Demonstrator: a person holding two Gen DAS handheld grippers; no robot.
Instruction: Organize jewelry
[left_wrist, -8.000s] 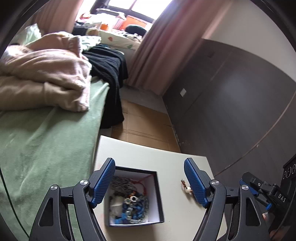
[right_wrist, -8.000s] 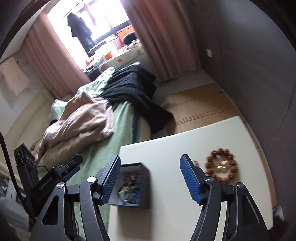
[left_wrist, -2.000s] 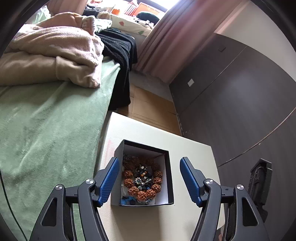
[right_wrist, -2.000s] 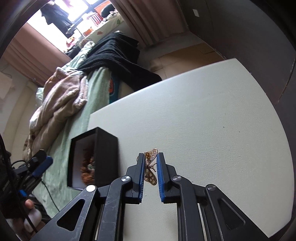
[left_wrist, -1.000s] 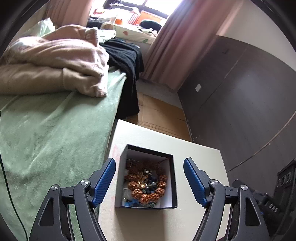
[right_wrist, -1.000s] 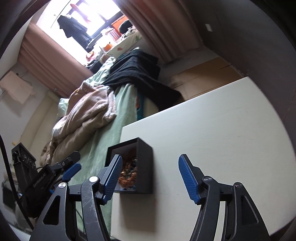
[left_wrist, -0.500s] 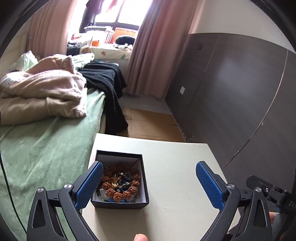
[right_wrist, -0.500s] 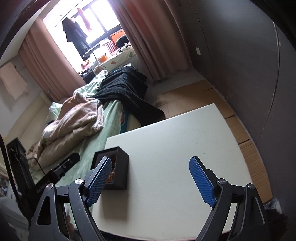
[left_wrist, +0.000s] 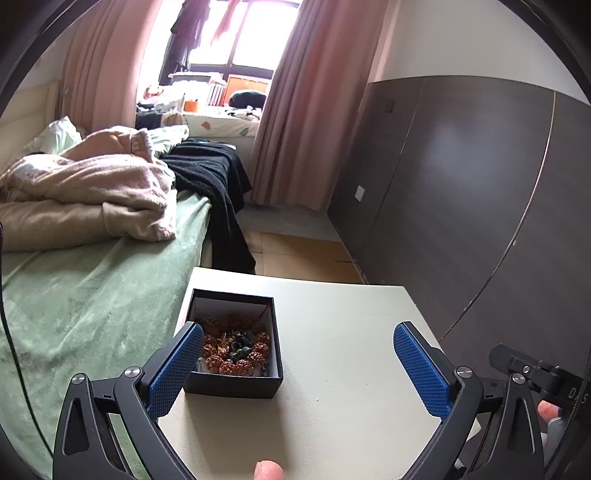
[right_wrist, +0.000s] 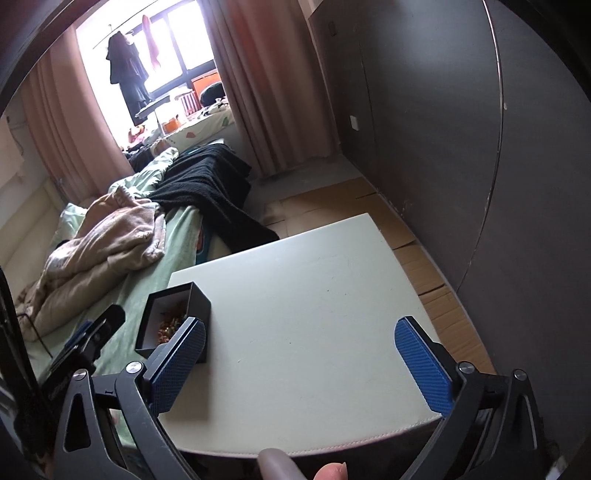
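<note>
Jewelry sits gathered in the small square black cardboard box with a pale lining (left_wrist: 233, 384), which rests on the white rectangular tabletop (left_wrist: 343, 373) close to its edge nearest the bed with the green blanket (left_wrist: 85, 295). Inside the box, the left wrist view shows a ring of knobbly reddish-brown seed beads (left_wrist: 236, 363) lying around a tangle of darker and golden pieces too small to tell apart. The left gripper (left_wrist: 299, 365) hangs above the table with its blue-padded fingers spread wide and nothing between them; one pad overlaps the box's near left corner in the view, though whether it touches cannot be told. The right gripper (right_wrist: 312, 360) is likewise splayed wide and empty, held over the near part of the table, with the same box just beyond its left pad. No loose piece of jewelry shows anywhere on the tabletop in either view, so the gathering step looks finished, and the task appears at or very near its end. If anything remains, it is likely a tidying move: nudging the box away from the table edge, or closing it, though no lid is visible. Such a move would call for bracketing the box's walls with one gripper, squeezing lightly, since thin cardboard is apt to buckle, and keeping the box level so that the heaped beads do not spill.
</note>
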